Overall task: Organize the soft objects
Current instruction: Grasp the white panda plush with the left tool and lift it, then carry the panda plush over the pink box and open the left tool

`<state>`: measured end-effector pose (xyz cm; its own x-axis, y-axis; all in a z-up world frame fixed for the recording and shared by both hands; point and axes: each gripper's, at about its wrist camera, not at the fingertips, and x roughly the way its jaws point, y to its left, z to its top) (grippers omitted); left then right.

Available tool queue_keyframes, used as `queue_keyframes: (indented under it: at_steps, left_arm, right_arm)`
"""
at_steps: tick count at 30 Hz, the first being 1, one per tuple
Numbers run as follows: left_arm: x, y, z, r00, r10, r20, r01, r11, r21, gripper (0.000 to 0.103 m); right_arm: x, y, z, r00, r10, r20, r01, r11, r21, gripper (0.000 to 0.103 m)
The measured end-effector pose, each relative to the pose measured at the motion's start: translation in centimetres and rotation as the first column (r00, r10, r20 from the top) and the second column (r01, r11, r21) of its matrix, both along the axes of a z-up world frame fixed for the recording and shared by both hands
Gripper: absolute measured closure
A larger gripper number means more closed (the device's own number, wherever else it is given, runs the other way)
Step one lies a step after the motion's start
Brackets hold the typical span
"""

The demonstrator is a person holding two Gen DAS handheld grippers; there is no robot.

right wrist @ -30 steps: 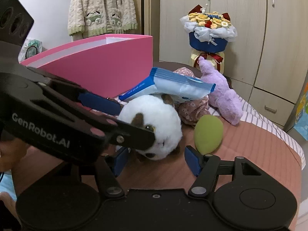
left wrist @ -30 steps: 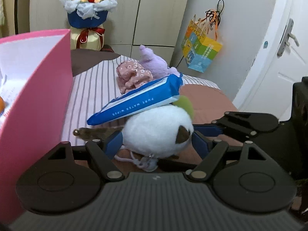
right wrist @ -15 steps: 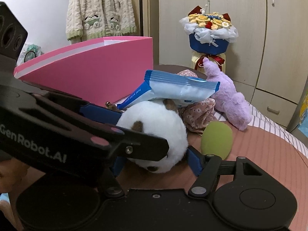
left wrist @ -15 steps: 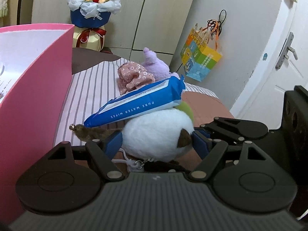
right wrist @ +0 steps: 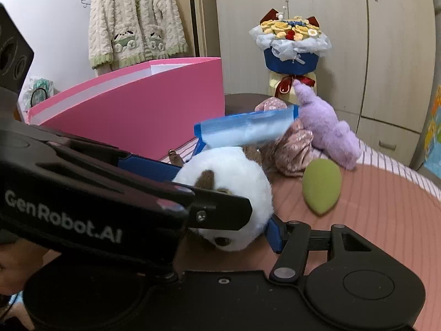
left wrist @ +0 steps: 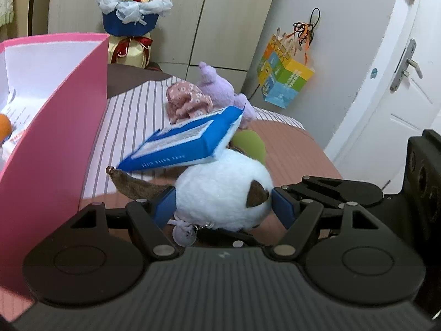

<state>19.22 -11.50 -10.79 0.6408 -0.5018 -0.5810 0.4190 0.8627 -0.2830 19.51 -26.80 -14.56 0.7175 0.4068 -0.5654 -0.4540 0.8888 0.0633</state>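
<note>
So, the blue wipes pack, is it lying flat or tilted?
Tilted. The wipes pack rests on the white plush toy, one end raised and the other sloping down toward the pink box.

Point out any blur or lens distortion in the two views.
Right wrist view: the blue wipes packet is smeared by motion blur, while the purple plush toy stays sharp. Left wrist view: mostly sharp; the fisheye lens bows the white door and the wardrobe edges.

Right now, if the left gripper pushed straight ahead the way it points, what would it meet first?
The white plush toy: it already sits between the left gripper's closing blue pads, which appear to press its sides. Behind it lies the green sponge.
</note>
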Motion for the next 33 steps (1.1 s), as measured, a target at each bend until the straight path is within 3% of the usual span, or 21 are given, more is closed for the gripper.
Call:
queue_keyframes:
  at_steps: [10, 19, 33]
  left_arm:
    - [-3.7, 0.6, 0.7, 0.999, -0.036, -0.002, 0.036, 0.999, 0.014, 0.031]
    - [-6.8, 1.4, 1.5, 0.994, -0.105, 0.023, 0.103, 0.992, 0.070, 0.031]
    - [-7.5, 3.6, 3.4, 0.976, -0.175, -0.127, 0.182, 0.982, 0.046, 0.031]
  right_arm:
    - [-3.5, 0.4, 0.5, 1.000, -0.002, -0.008, 0.002, 1.000, -0.004, 0.039]
    - [-7.0, 0.7, 0.8, 1.000, -0.022, -0.011, 0.023, 0.998, 0.056, 0.038]
    - [-8.8, 1.6, 3.0, 0.994, 0.001, -0.110, 0.005, 0.999, 0.052, 0.040]
